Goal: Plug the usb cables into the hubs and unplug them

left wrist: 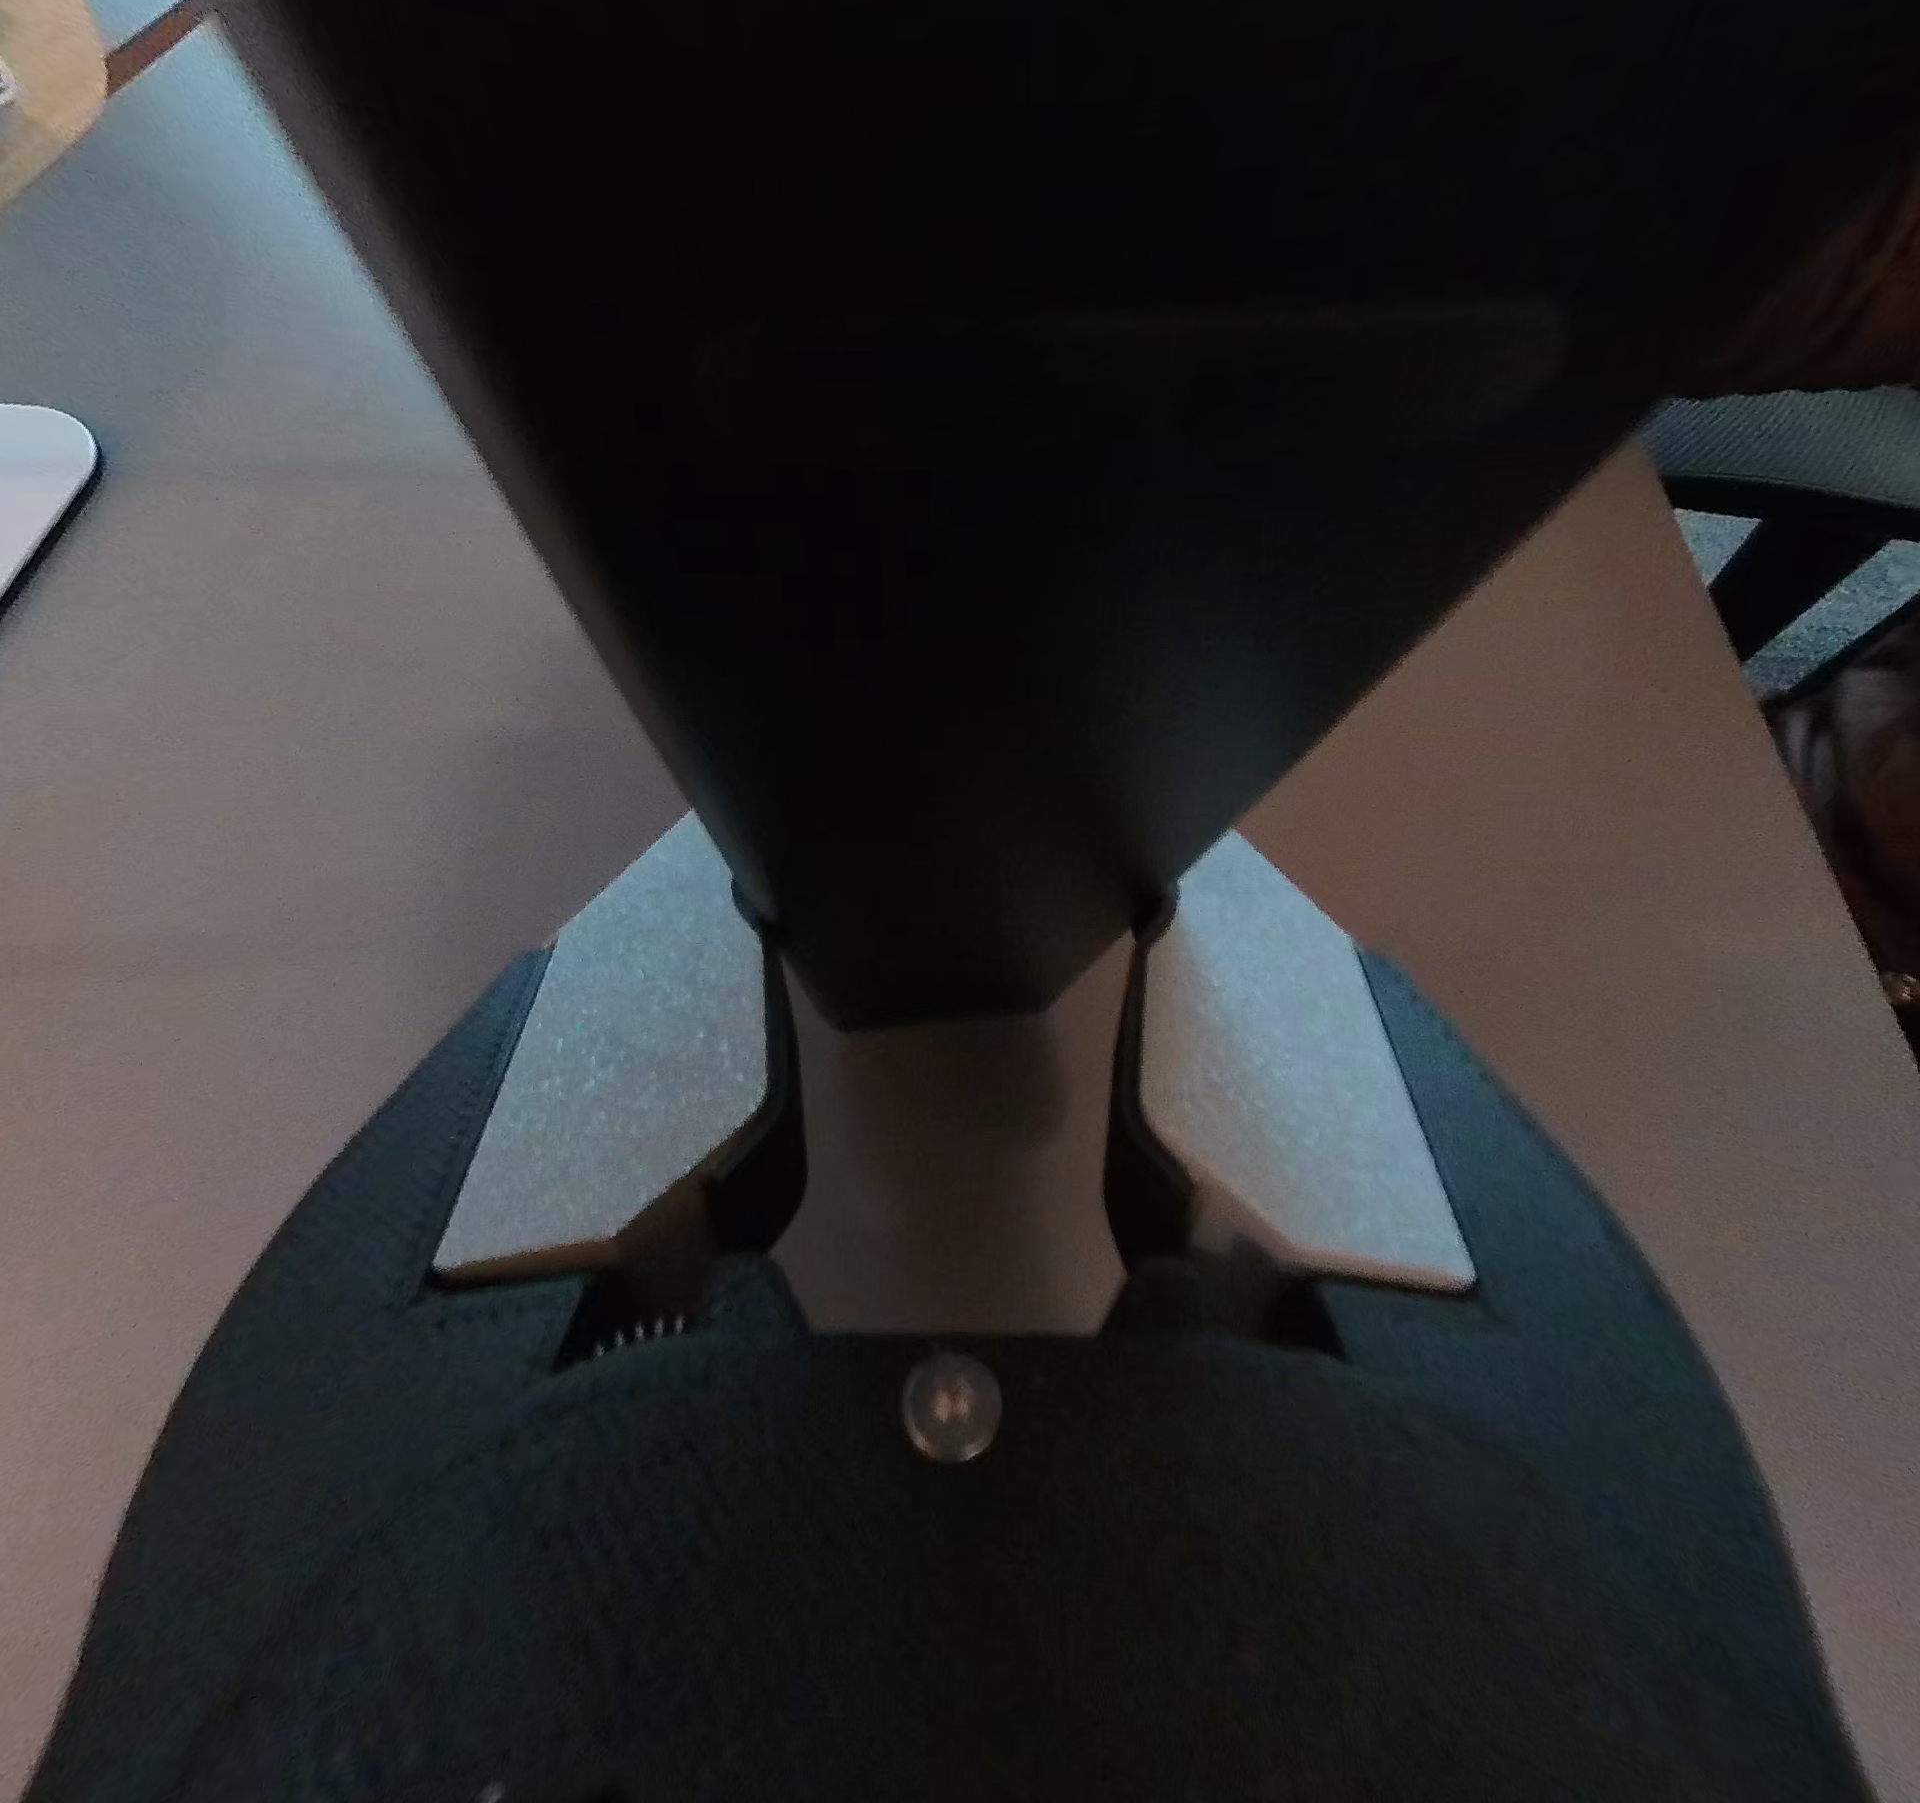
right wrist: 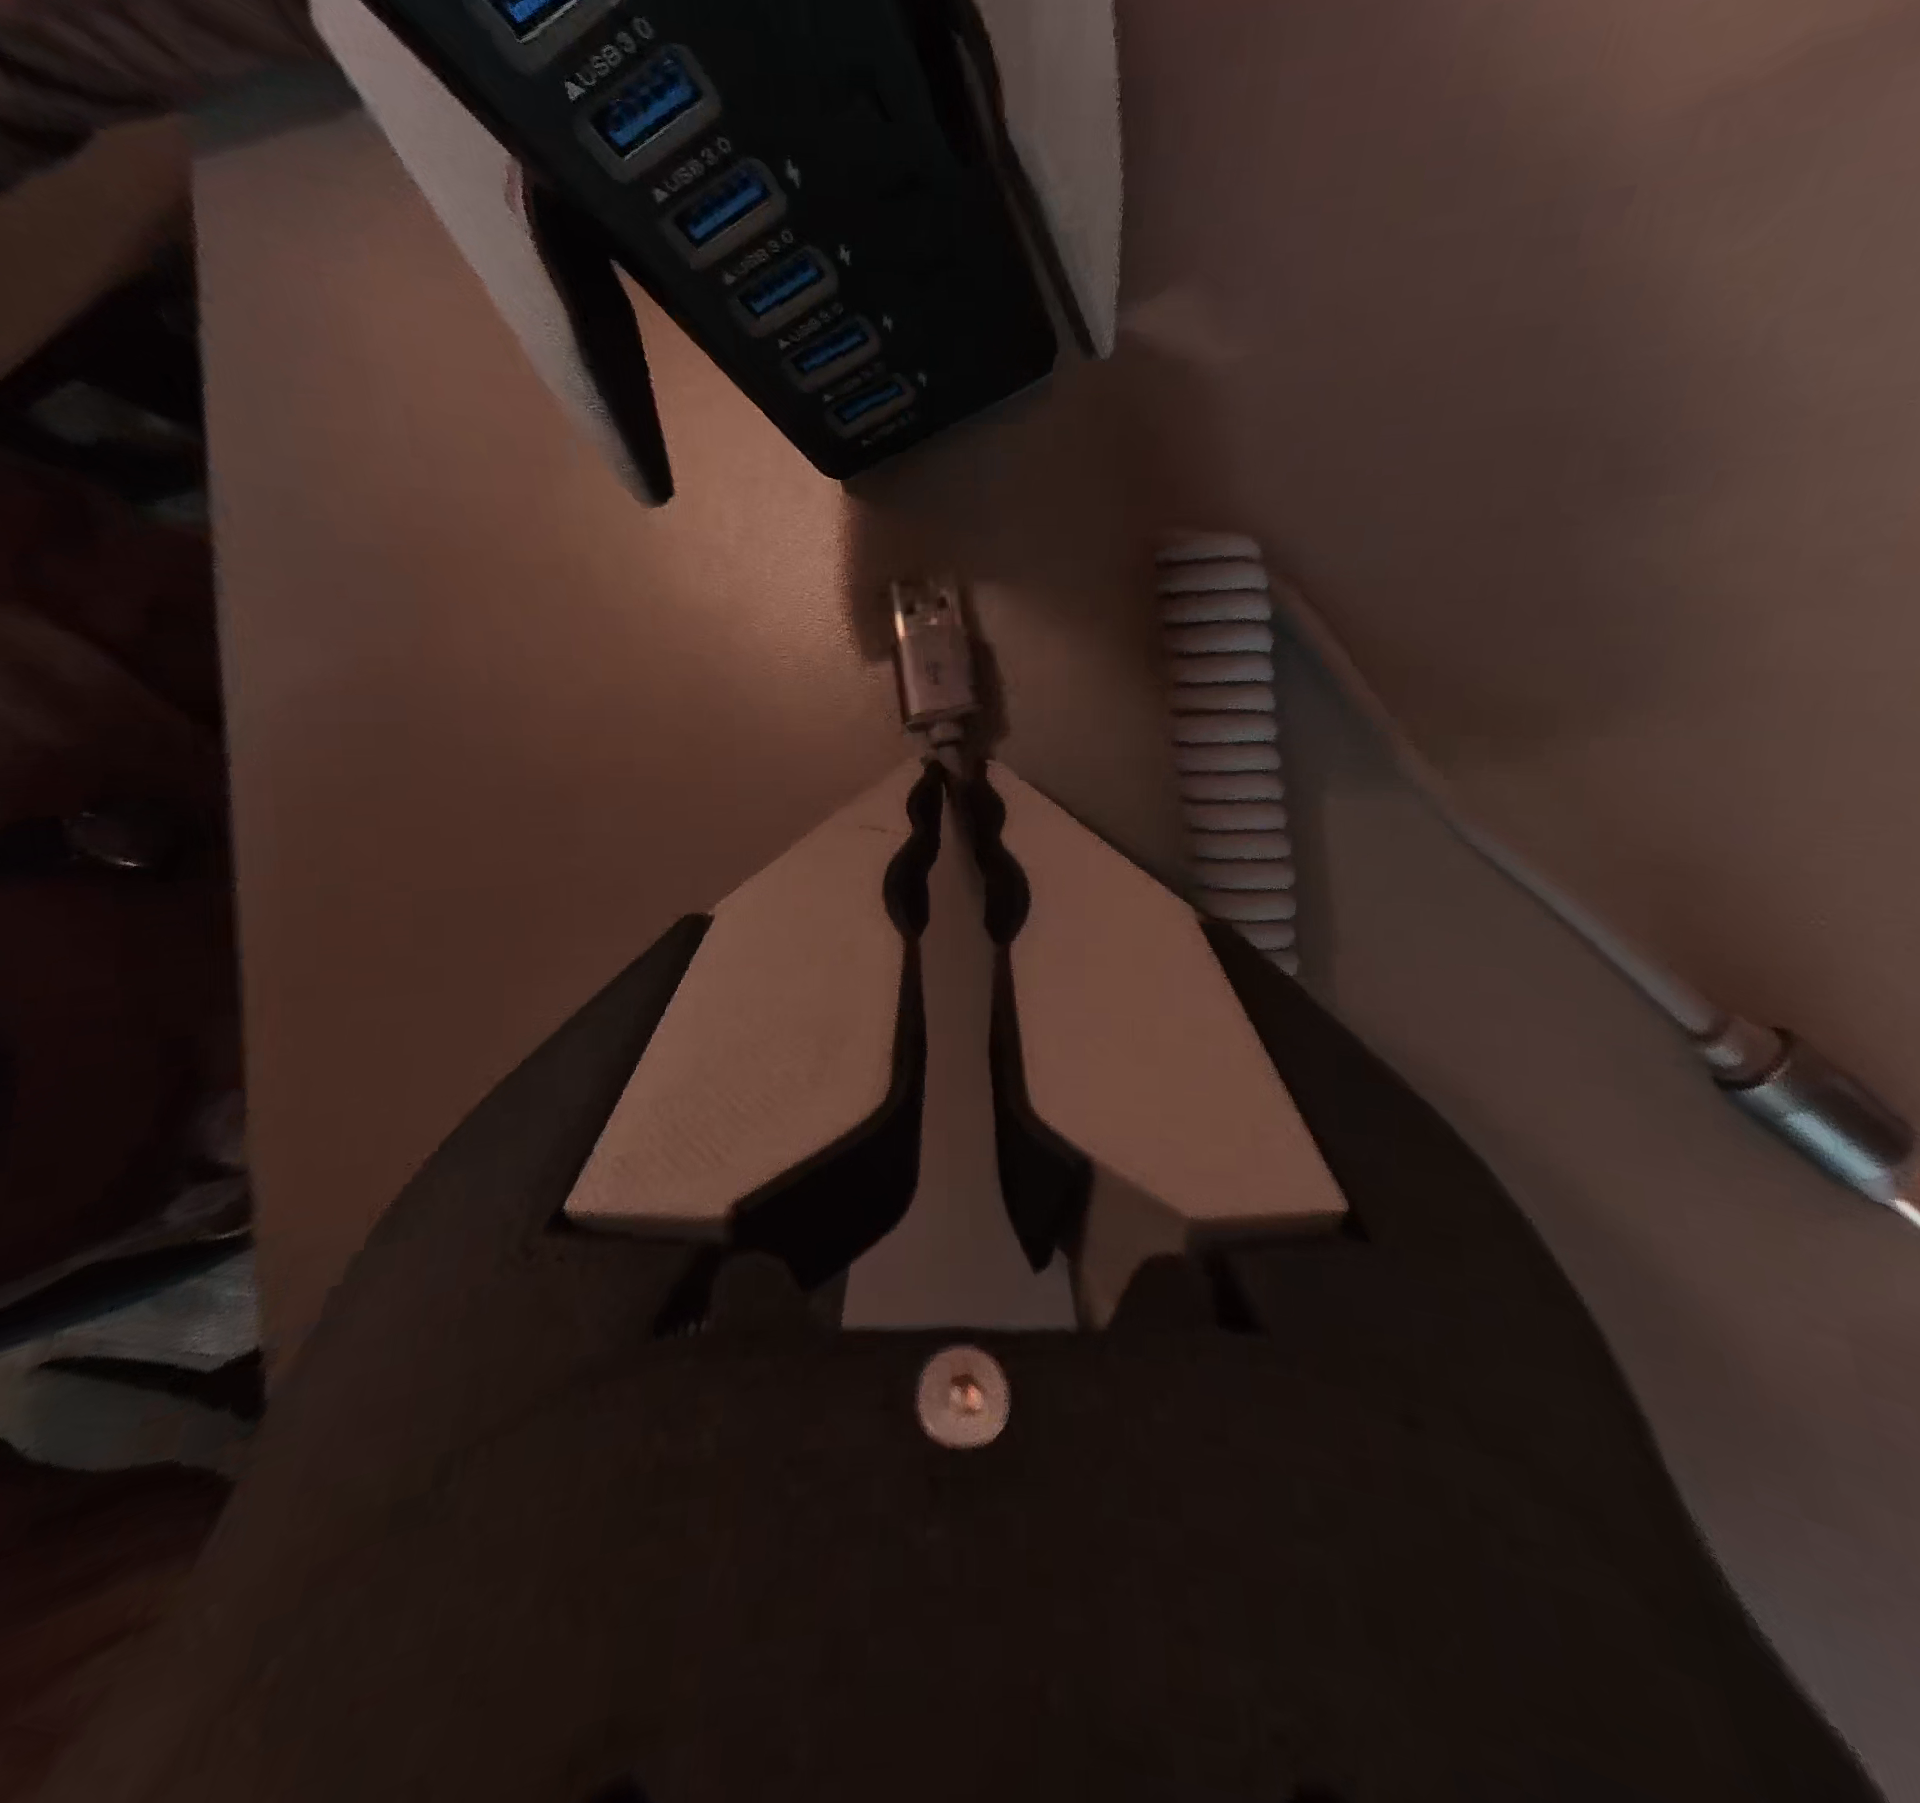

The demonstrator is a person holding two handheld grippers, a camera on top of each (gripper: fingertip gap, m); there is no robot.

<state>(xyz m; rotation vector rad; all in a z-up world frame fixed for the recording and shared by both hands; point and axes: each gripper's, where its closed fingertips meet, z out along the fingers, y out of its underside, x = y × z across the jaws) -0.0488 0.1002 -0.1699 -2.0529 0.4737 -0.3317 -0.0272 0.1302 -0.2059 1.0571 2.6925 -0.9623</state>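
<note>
Left tongs (left wrist: pixel 956 932) pinching hub (left wrist: pixel 987 382); right tongs (right wrist: pixel 961 777) pinching plug (right wrist: pixel 928 657). Square plug to lowest port (right wrist: pixel 871 406) mid-frame, push straight.

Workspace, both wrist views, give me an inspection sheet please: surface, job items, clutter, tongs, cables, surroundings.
Surface: pale table, bare where visible.
Job's things: black hub with a row of blue ports, all visible ones empty; silver USB plug just short of the hub's end.
Clutter: white flat item at the table's left edge, kind unclear.
Tongs: left tongs clamp the hub's end; right tongs shut on the plug's cable end.
Cables: white coiled cable; white cable with silver connector.
Surroundings: chair beyond the table edge; dim light.
</note>
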